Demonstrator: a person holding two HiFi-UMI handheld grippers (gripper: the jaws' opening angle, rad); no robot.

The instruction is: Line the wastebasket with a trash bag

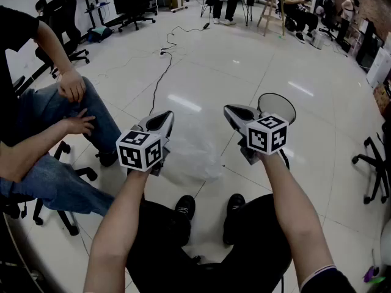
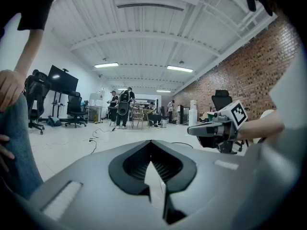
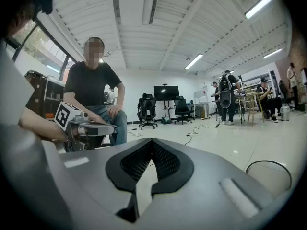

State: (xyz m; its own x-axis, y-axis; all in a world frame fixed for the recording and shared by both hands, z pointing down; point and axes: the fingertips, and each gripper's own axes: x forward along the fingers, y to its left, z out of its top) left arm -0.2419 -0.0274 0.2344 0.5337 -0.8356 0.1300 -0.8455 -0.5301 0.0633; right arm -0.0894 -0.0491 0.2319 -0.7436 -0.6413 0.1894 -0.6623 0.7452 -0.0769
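The thin trash bag [image 1: 190, 153], crumpled on the floor ahead of the person's shoes, may slip or tear if pinched through one layer only, and the wastebasket [image 1: 278, 100] (just beyond the right tool [image 1: 230, 110]) could tip if nudged. That tool and the left tool [image 1: 164, 118] are both pressed together on nothing, held side by side on outstretched forearms, pointing nearly level.

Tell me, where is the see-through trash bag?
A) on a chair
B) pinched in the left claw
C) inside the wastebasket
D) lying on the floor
D: the trash bag lies crumpled on the floor, and neither the left claw nor the right claw holds it.
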